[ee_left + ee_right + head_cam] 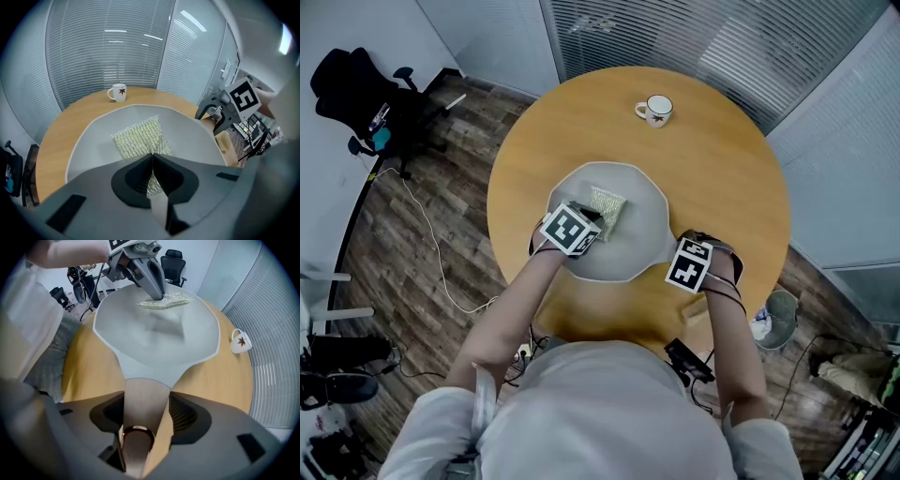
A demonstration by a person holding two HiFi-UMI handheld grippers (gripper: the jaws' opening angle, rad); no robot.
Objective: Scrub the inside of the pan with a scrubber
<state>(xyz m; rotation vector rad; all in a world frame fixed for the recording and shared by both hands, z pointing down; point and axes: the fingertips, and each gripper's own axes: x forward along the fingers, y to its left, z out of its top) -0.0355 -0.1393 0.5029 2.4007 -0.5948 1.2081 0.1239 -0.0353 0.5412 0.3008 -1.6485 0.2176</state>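
Left gripper (pixel 152 158), jaws clamped on the near corner of the scrubber (pixel 138 136), which lies just ahead inside the pan (pixel 93 145); right gripper (pixel 146 394), jaws apart with the pan handle (pixel 143 416) loose between them; scrubbing judged finished or paused, scrubber yet to be released

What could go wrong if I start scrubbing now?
1. The right tool has its jaws apart around the pan handle, not clamped, so the pan may slide or spin under scrubbing.
2. The left tool pinches only an edge of the scrubber, which could pull free.
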